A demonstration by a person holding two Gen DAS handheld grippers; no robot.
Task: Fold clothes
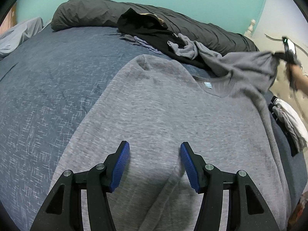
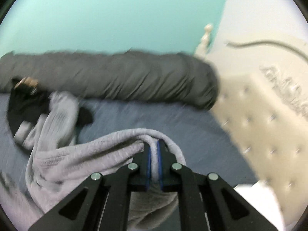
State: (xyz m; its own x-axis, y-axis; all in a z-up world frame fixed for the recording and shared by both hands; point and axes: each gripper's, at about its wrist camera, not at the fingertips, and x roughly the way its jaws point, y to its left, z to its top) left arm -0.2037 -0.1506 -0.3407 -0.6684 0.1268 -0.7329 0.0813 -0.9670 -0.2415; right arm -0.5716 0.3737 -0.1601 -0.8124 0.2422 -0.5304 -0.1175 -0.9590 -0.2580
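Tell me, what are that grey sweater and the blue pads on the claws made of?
The grey sweater looks like a soft knit, perhaps cotton or fleece: heathered, matte, ribbed at the neckline, and it bunches limply in the right gripper. The left gripper's blue pads look like ridged rubber or plastic; which one is unclear.

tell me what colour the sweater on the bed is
Heathered light grey sweater, clearest in the left wrist view.
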